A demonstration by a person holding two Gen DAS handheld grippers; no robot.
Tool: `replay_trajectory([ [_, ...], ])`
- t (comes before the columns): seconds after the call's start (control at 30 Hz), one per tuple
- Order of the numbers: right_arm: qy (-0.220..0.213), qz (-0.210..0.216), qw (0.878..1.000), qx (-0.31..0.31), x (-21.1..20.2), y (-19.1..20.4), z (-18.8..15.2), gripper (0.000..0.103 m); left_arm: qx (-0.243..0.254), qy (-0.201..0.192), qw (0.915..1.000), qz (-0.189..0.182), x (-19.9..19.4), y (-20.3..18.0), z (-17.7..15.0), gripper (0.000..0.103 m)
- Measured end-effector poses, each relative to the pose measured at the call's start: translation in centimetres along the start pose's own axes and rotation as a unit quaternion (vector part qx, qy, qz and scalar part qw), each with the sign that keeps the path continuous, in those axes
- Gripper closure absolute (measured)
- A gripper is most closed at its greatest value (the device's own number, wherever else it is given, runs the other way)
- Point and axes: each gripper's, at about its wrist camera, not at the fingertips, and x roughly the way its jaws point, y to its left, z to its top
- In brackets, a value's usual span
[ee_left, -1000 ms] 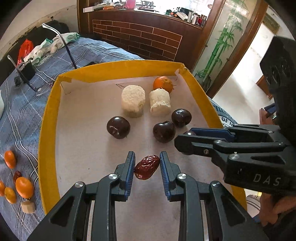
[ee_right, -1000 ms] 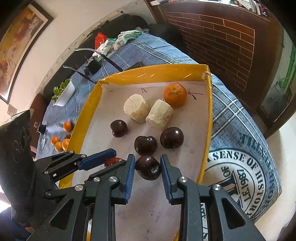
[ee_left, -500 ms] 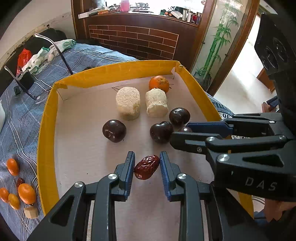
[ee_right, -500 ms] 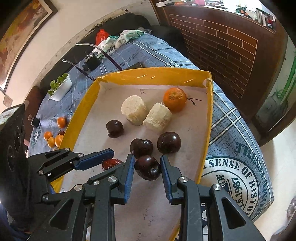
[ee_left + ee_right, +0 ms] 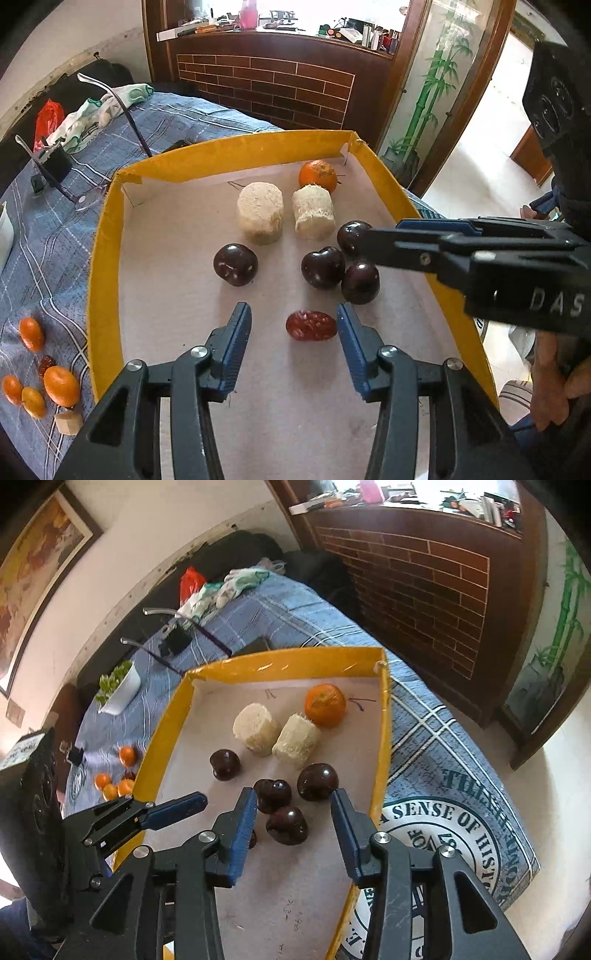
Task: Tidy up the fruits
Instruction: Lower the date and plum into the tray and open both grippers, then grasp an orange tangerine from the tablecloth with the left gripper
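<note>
A yellow-walled tray with a white floor holds the fruit. My left gripper is open; a red date lies on the floor between its fingers. My right gripper is open around a dark plum resting on the tray. Three more dark plums, two pale loofah pieces and an orange sit further back. The right gripper also shows in the left wrist view.
Several small oranges, a date and a wooden cube lie on the blue cloth left of the tray. Glasses, a white planter and cloths lie beyond. A brick counter stands behind.
Both grippers have opened. The date left my left gripper and the plum left my right gripper; both now rest on the tray floor.
</note>
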Motion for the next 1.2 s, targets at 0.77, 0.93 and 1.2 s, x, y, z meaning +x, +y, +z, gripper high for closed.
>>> replay_trajectory([
  [0.77, 0.005, 0.065, 0.996, -0.065, -2.1, 9.7, -3.4, 0.057, -0.123, -0.068, 0.9894, 0.035, -11.9, 12.6, -5.2, 0.056],
  [0.93, 0.021, 0.098, 0.989, -0.112, -1.4, 14.3, -4.4, 0.057, -0.153, -0.058, 0.9841, 0.069, -13.2, 17.9, -7.7, 0.055],
  [1.2, 0.069, 0.139, 0.972, -0.175, 1.7, 20.8, -5.4, 0.057, -0.187, -0.032, 0.9753, 0.113, -13.7, 25.7, -11.2, 0.055],
])
